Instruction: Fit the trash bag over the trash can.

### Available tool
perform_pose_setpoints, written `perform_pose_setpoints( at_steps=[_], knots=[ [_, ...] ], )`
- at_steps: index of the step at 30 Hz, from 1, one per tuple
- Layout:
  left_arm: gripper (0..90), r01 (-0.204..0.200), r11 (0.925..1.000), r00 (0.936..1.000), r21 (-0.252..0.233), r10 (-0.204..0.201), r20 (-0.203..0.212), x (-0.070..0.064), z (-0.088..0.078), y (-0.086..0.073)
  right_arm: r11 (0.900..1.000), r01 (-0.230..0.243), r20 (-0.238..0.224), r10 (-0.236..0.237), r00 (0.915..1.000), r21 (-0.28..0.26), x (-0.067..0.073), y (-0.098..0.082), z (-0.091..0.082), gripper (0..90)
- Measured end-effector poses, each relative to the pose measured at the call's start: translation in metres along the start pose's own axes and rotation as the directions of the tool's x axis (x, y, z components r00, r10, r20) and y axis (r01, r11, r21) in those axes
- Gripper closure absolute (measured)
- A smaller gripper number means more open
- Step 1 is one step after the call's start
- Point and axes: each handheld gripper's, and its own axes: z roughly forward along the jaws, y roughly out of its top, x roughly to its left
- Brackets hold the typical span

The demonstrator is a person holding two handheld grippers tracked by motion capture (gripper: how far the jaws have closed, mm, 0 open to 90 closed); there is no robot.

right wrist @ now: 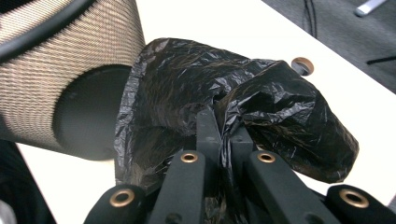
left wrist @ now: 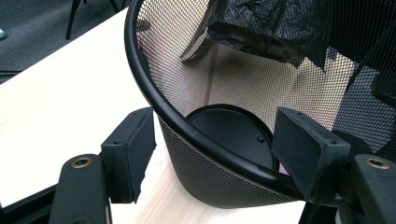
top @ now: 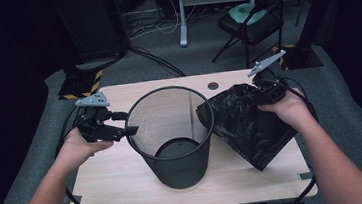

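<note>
dim room, dark corners; table point(top: 126, 180) lit from above, glare; close views soft, slight blur.

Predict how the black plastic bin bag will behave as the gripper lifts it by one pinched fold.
The bin bag is crinkled and thin, so it will probably hang limp from the right gripper. It sags in loose folds, so it is likely very light. Its glossy film may slip unless firmly pinched.

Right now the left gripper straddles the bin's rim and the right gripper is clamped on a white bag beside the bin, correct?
Not quite: the bag is black, not white, as the right gripper view shows. The rest stands: the left gripper straddles the rim of the mesh bin, and the right gripper is clamped on the bag beside the bin.
</note>
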Motion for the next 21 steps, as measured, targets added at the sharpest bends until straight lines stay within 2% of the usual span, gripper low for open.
perform_pose_setpoints(
  at_steps=[2,4,6,8,12,17,21],
  knots=[
    [29.7,-0.002,1.0,1.0,0.004,0.002,0.003,0.0,0.0,0.001,1.0,0.005,-0.034,-0.006,0.9994,-0.013,0.0,0.002,-0.004,86.9],
    [29.7,-0.003,1.0,1.0,0.007,0.003,0.008,0.0,0.0,0.001,1.0,0.01,-0.048,-0.011,0.9988,-0.015,0.0,0.002,-0.005,86.8],
    [29.7,-0.003,1.0,0.9999,0.007,0.003,0.011,0.0,0.001,0.001,1.0,0.0,-0.082,-0.002,0.9967,-0.026,-0.001,0.005,-0.01,86.8],
    [29.6,0.004,1.0,0.9998,0.007,-0.004,0.02,0.0,0.002,0.002,0.999,-0.007,-0.096,0.004,0.9954,-0.033,-0.001,0.006,-0.015,86.8],
    [29.5,0.003,0.9999,0.9997,0.01,-0.003,0.025,0.0,0.003,0.003,0.998,-0.007,-0.109,-0.001,0.9941,-0.065,0.0,0.012,-0.026,86.8],
    [29.7,-0.002,0.9999,0.9998,0.016,0.002,0.022,-0.001,0.003,0.004,0.997,0.004,-0.104,-0.012,0.9945,-0.082,0.002,0.02,-0.037,86.8],
    [29.6,0.017,0.9995,0.9998,-0.027,-0.017,0.008,0.003,-0.001,0.007,0.995,0.02,-0.091,-0.029,0.9955,-0.097,0.006,0.031,-0.051,86.8]
  ],
)
